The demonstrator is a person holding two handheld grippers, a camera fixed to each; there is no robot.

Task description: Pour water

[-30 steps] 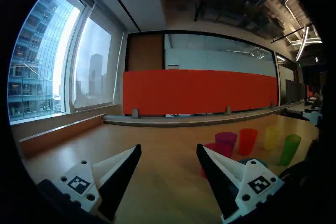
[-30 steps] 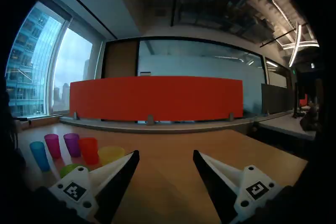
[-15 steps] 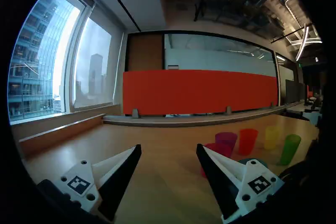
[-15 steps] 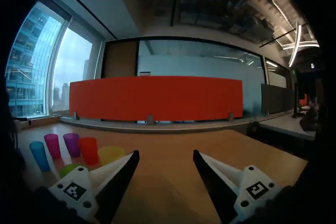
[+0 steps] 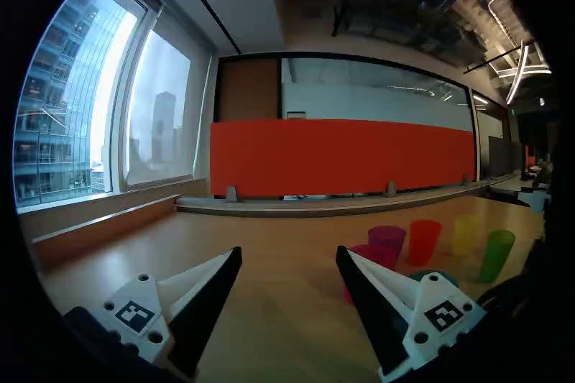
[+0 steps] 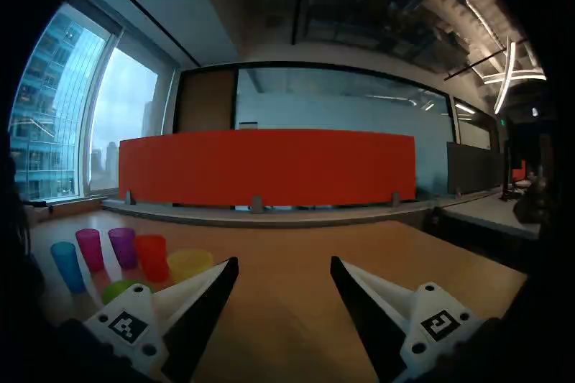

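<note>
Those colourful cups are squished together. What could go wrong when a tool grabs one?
The cups stand bunched: reaching for the red cup with the open right tool could tip the purple cup or yellow cup beside it. The green cup sits partly hidden behind that tool's finger and might get bumped. I can't tell which cups hold water.

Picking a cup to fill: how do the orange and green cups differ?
The orange cup is red-orange, the green cup lime green. In the left gripper view the orange cup stands between the purple cup and yellow cup; the green cup stands nearer, at the right end. Both stand upright on the table, same tapered shape.
</note>
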